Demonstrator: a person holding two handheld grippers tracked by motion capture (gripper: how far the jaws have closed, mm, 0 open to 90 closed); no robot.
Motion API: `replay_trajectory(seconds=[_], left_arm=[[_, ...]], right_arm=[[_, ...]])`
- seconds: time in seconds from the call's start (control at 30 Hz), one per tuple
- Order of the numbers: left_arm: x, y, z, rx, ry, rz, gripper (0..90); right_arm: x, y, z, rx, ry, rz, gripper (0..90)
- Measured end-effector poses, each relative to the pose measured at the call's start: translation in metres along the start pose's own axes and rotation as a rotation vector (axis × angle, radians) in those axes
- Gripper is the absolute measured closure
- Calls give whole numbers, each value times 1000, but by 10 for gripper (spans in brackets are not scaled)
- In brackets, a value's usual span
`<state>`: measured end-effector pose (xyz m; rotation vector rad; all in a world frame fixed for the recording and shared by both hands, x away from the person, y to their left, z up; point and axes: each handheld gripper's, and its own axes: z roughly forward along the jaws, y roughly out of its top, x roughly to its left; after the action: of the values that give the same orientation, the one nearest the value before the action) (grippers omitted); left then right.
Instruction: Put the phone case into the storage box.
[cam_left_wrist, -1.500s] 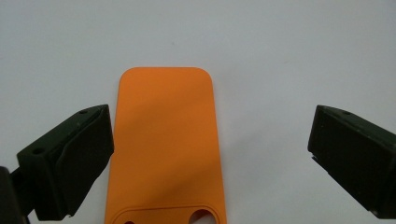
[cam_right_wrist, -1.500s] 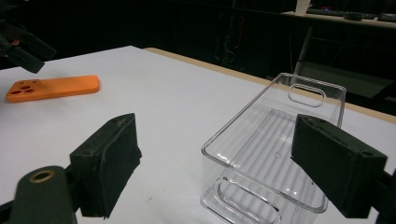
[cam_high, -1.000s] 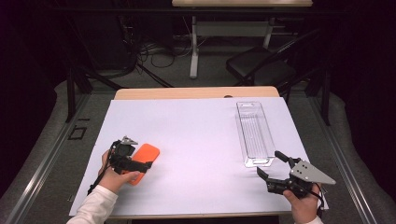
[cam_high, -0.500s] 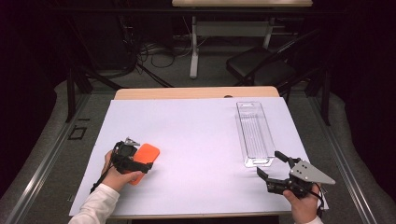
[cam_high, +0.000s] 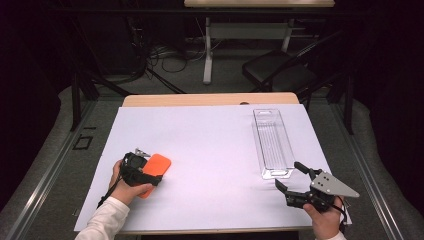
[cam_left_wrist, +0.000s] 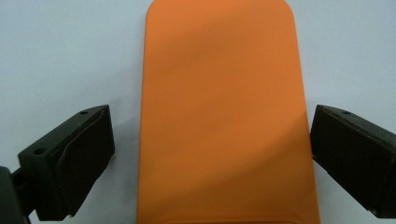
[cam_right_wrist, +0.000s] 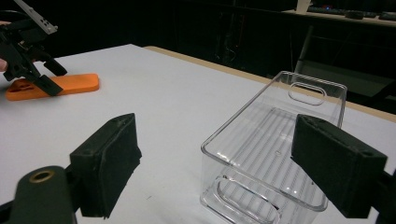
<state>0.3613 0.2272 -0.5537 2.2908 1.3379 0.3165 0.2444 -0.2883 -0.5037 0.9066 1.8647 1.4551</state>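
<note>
A flat orange piece with rounded corners (cam_high: 159, 164) lies on the white table cover at the front left. My left gripper (cam_high: 148, 175) is low over its near end. In the left gripper view the orange piece (cam_left_wrist: 219, 70) runs between the two jaws, which stand open on either side with a small gap to each edge. At the front right my right gripper (cam_high: 287, 175) is open with nothing in it, just short of the near end of a long clear plastic bin (cam_high: 272, 142). The clear plastic bin (cam_right_wrist: 275, 140) sits between that gripper's spread jaws, farther off.
White paper (cam_high: 210, 145) covers most of the wooden table; its bare far edge (cam_high: 210, 99) shows at the back. Dark floor, cables, a chair (cam_high: 280, 75) and another table's legs lie beyond. In the right gripper view the left gripper (cam_right_wrist: 28, 51) hovers over the orange piece (cam_right_wrist: 70, 83).
My left gripper has edged a little to the right, farther over the orange piece. The right gripper and the bin have not moved.
</note>
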Motion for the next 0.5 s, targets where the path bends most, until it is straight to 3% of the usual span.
replay_trajectory(seconds=[0.17,0.5], left_arm=[[-1,-1,0,-6,7,-5,12],[-4,-1,-3,-17,0,14,106]], right_arm=[[0,0,0,0,0,-1,143],[0,0,0,-2,-1,-3,143]])
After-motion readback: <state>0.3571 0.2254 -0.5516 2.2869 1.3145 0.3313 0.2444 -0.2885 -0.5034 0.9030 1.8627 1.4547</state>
